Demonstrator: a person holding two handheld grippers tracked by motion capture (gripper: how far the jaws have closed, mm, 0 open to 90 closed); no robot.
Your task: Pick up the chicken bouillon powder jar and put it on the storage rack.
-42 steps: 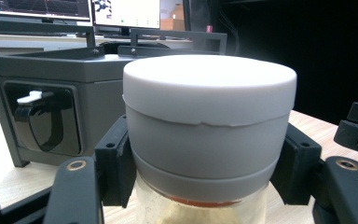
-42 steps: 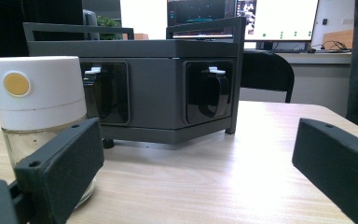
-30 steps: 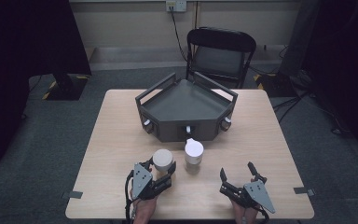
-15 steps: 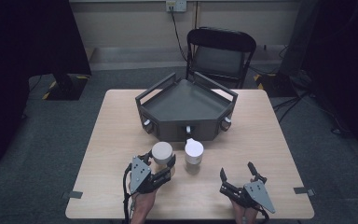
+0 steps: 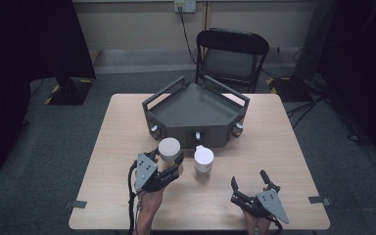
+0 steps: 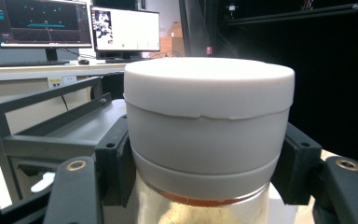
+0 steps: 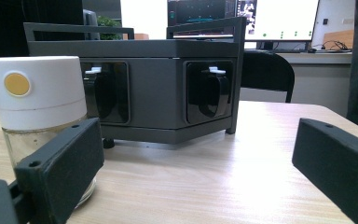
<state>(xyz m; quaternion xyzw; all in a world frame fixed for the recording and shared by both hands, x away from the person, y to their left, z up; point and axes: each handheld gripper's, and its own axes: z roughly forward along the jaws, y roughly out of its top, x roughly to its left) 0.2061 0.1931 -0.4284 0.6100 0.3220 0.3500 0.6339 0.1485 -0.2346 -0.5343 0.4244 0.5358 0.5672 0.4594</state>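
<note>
A glass jar with a white lid [image 5: 169,149] [image 6: 209,121] is clamped between the jaws of my left gripper [image 5: 169,164] [image 6: 205,172], which holds it a little above the table. The pads press on the jar just below its lid. A second white-lidded jar [image 5: 203,160] [image 7: 41,116] stands on the table to the right of it, a yellow dot on the side of its lid. My right gripper [image 5: 249,181] [image 7: 200,168] rests near the table's front edge, jaws wide apart with nothing between them.
A dark grey angular tray on a stand [image 5: 196,113] [image 7: 163,84] occupies the table's far middle, with small knobs on its front faces. A black chair [image 5: 231,58] stands behind the wooden table [image 5: 284,147]. Monitors sit on a desk beyond.
My left gripper has lifted the jar off the table and carried it slightly forward. The right gripper and the other jar have stayed put.
</note>
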